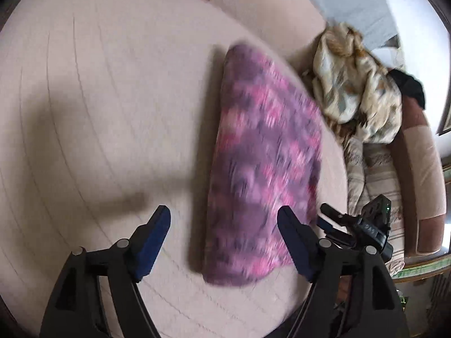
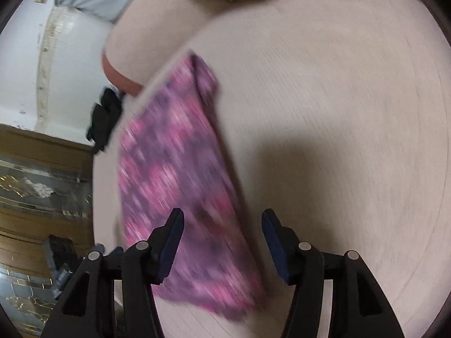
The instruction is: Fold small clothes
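Left wrist view shows your left gripper (image 1: 224,219) and right gripper (image 2: 222,222) with jaws apart, holding nothing; the folded purple garment (image 1: 265,163) lies flat on the sofa cushion (image 1: 98,98), apparently released to settle.

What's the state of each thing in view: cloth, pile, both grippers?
Pink cloth: folded, lying flat on the cushion, not gripped.
Left gripper: open, nothing pinched.
Right gripper: open, above the cloth's near end, not clamping it.
Beige pile: crumpled, unfolded, beside the cushion.
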